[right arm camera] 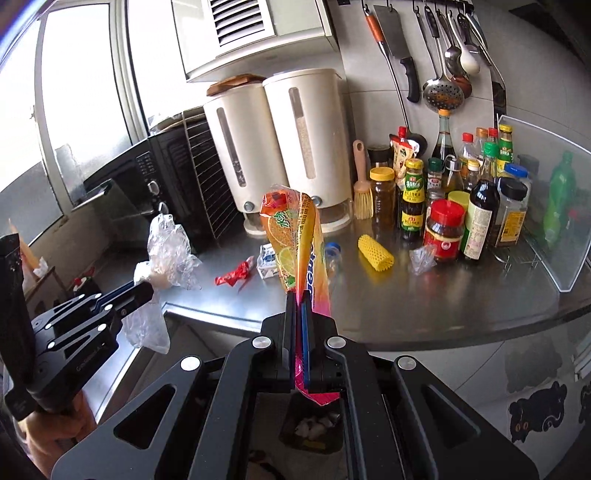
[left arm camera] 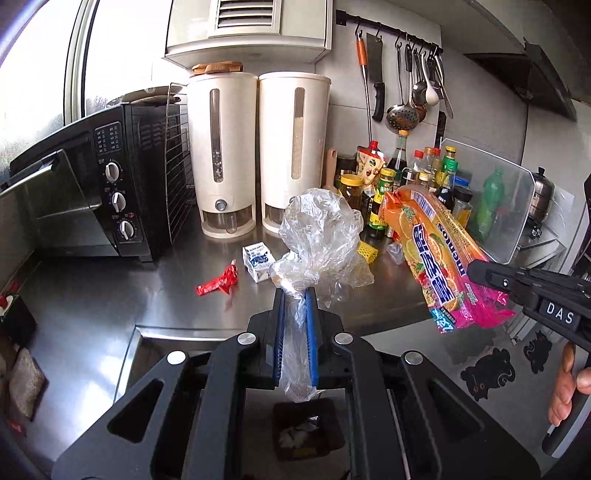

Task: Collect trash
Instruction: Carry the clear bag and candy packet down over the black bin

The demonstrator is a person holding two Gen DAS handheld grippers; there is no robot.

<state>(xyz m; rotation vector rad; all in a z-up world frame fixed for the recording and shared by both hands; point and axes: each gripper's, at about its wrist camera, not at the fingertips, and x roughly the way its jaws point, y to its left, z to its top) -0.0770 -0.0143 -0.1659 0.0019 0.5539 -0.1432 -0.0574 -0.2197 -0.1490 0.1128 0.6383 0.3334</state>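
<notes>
My left gripper [left arm camera: 296, 293] is shut on the neck of a crumpled clear plastic bag [left arm camera: 319, 236], held up above the steel counter's front edge. My right gripper [right arm camera: 298, 295] is shut on the pink end of an orange Mentos candy bag [right arm camera: 295, 240], also held in the air. Each gripper shows in the other view: the right gripper [left arm camera: 476, 269] with the candy bag [left arm camera: 443, 258], the left gripper [right arm camera: 144, 291] with the plastic bag [right arm camera: 170, 251]. On the counter lie a red wrapper [left arm camera: 218, 284], a small white carton [left arm camera: 256, 260], a yellow foam net [right arm camera: 375, 253] and a clear plastic scrap [right arm camera: 421, 258]. A brown bin [left arm camera: 308, 432] stands on the floor below.
A black oven [left arm camera: 85, 199] stands at the left, with two white dispensers [left arm camera: 258, 155] behind the counter. Condiment bottles [right arm camera: 461, 206] crowd the back right beside a clear splash guard [right arm camera: 546, 206]. Knives and ladles hang on the wall rail [left arm camera: 399, 33].
</notes>
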